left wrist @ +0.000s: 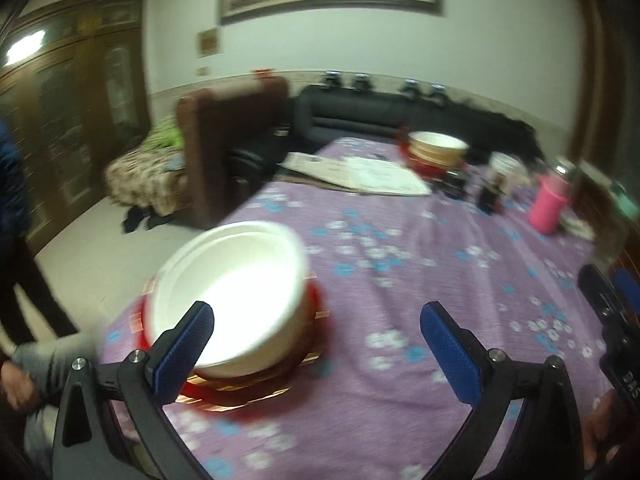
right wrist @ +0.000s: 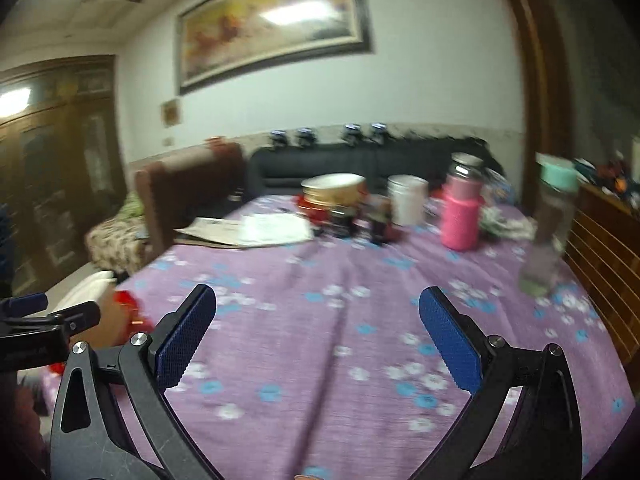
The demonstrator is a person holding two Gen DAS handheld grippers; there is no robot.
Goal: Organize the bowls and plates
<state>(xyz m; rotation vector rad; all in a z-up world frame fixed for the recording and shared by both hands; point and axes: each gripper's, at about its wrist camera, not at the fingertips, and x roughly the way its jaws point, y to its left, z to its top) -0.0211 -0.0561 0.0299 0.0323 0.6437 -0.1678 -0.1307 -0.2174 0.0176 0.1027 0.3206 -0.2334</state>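
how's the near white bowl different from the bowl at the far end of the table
The near bowl is plain white outside; the far bowl has a tan or gold side. The near one sits tilted at the table's near left edge, right by the left claw; the far one stands level among clutter. Both are pale inside and rest on something red.

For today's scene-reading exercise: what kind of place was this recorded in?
Most likely a home living or dining room: a black sofa by the wall, a framed painting above it, and a table under a floral cloth.
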